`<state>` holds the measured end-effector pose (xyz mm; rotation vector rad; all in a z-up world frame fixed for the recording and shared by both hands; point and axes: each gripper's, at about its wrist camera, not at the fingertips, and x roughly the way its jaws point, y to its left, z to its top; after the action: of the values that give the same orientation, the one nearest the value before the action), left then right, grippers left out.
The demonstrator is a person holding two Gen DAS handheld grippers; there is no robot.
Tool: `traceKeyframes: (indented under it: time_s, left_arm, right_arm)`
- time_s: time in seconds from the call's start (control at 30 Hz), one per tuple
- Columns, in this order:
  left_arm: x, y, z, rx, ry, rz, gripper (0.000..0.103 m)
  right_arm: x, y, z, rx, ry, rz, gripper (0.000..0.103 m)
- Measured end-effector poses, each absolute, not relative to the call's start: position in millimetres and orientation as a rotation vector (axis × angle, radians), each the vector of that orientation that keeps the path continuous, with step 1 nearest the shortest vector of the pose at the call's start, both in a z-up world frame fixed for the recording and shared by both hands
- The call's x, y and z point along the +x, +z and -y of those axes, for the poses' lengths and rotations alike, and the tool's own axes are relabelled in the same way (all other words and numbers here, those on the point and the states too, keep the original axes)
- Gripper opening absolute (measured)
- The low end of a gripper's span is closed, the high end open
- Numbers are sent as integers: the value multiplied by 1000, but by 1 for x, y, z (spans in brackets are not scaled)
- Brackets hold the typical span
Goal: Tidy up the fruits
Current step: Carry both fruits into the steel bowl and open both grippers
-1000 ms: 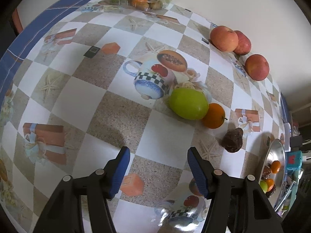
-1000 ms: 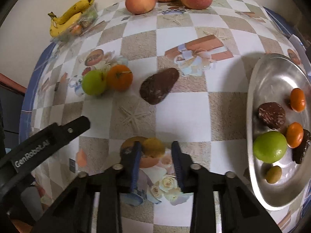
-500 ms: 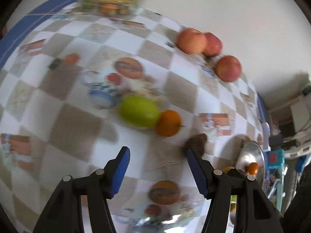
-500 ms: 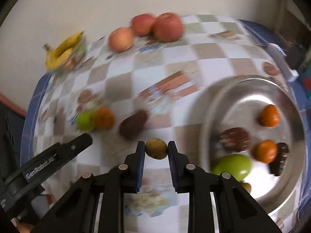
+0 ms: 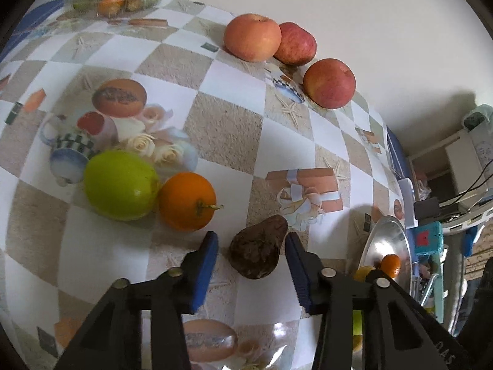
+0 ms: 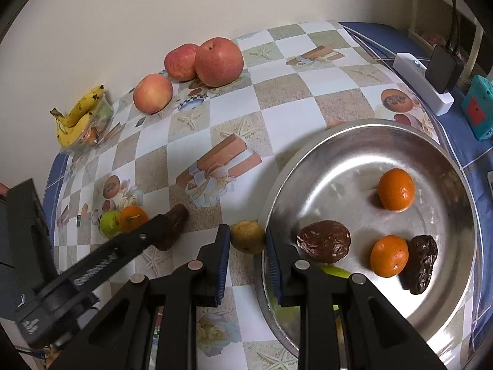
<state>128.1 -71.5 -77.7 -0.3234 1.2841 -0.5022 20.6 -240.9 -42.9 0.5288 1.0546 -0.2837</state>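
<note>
Two fisheye views are taken from the wrists, each angled steeply down along its own fingers, close over a checked tablecloth (image 5: 222, 129). The left view faces the wall; the right view sits over a metal tray (image 6: 363, 141). Three apples (image 5: 252, 41) and the tray are shared.

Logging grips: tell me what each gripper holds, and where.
Right gripper: a small yellow-brown fruit, pinched across its sides. Left gripper: nothing yet; jaws closing around the dark avocado, still clear of it.
</note>
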Motion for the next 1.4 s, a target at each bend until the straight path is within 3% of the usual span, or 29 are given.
traceKeyframes:
  time_s: [0.37,0.63,1.03,1.4]
  left_arm:
    - [119,-56,88,-328,-603,-1251,38]
    - [85,-25,160,-178,-770,-1202,38]
    - [69,-45,241,1,-815,-1222,38]
    - [73,-59,245,-2,-773,-1274,38]
  right_arm:
    - [2,-29,264,577,-329,-982,25]
    - [-32,-22,323,586,-562,-936,25]
    - [-49,-59,367,637,-641,-1009,25]
    - [-47,-73,373,649,-635,-1032,25]
